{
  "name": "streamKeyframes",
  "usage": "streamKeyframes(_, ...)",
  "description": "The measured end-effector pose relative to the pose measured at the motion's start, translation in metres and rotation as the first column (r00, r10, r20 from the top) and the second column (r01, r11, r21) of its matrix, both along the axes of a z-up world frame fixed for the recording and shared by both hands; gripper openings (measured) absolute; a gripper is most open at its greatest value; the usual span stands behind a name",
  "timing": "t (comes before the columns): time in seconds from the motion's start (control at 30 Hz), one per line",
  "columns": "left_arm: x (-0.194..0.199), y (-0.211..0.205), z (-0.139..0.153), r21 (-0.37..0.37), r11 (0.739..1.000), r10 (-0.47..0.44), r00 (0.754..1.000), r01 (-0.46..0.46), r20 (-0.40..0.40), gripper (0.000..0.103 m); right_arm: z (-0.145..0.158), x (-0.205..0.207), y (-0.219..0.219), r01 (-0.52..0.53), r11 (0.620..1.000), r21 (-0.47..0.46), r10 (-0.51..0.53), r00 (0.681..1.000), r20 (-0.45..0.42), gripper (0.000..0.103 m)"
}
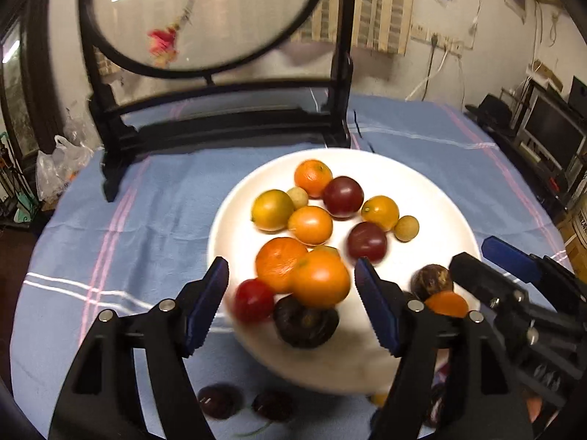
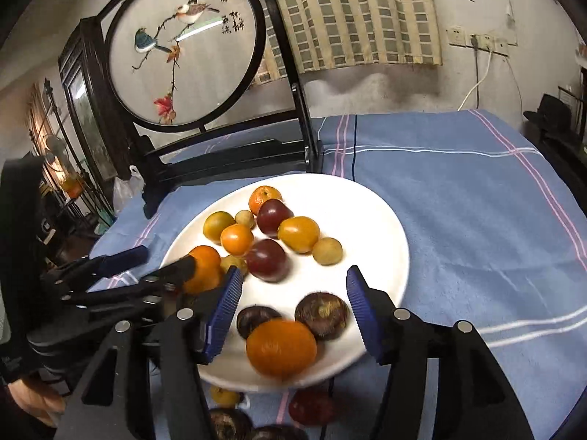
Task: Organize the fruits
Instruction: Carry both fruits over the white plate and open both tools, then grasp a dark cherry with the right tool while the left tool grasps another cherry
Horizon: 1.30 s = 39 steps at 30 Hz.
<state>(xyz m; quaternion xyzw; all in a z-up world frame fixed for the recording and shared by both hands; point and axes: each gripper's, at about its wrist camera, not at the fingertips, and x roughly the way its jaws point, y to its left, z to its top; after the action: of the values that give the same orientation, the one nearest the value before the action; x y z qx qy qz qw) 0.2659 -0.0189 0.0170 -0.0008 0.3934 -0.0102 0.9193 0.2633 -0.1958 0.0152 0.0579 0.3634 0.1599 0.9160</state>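
Nearest of all, both pairs of tongs hang over the near rim of the white plate point(image 2: 385, 227) with their blue pads spread wide and nothing clamped. Between the pads of the right tongs point(image 2: 293, 304) a blurred mandarin point(image 2: 280, 346) sits beside two dark purple, round fruits – one point(image 2: 322, 315) to its right, one point(image 2: 256, 321) half hidden behind it. The left tongs point(image 1: 291, 304) frame another blurred mandarin point(image 1: 320, 278), with a second orange one point(image 1: 277, 262) touching it, a red cherry tomato point(image 1: 253, 300) on the left and a dark purple fruit point(image 1: 305, 324) below.

Off the plate, on the blue striped cloth point(image 2: 477, 201) of the desk just under its near edge, lie a few more fruits: a small yellow one point(image 2: 224, 396), a red one point(image 2: 312, 407) and dark ones at the frame's bottom.

Farther across the plate I count two dark red plums point(image 2: 266, 259), three yellow-orange tomatoes point(image 2: 299, 234), two small tan longans point(image 2: 327, 251) and one mandarin point(image 2: 264, 197) at the far side.

Behind the plate stands a round silk screen point(image 2: 183, 47) in a black frame – two birds on a branch, with brushed Chinese characters too small to read.
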Motion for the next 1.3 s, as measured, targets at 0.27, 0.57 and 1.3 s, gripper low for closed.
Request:
streamKeyframes(0.27,-0.059,0.037,-0.003,-0.005,0.999,0.047,0.999,-0.047,0.010,0.079,0.007,-0.060,0.015,-0.089,0.994,-0.067,0.091,0.996,0.024,0.060)
streamKeyframes(0.57,-0.098,0.077,-0.022,-0.010,0.993,0.119,0.993,-0.119,-0.021,0.082,-0.010,-0.121,0.056,-0.191,0.970,-0.147,0.193,0.981,-0.005,0.060)
streamKeyframes(1.3,-0.091,0.129,-0.043,-0.080,0.953,0.281,0.949,-0.294,-0.143,0.083,-0.043,-0.061,0.158,-0.210,0.938,-0.277,0.185,0.976,-0.115,0.028)
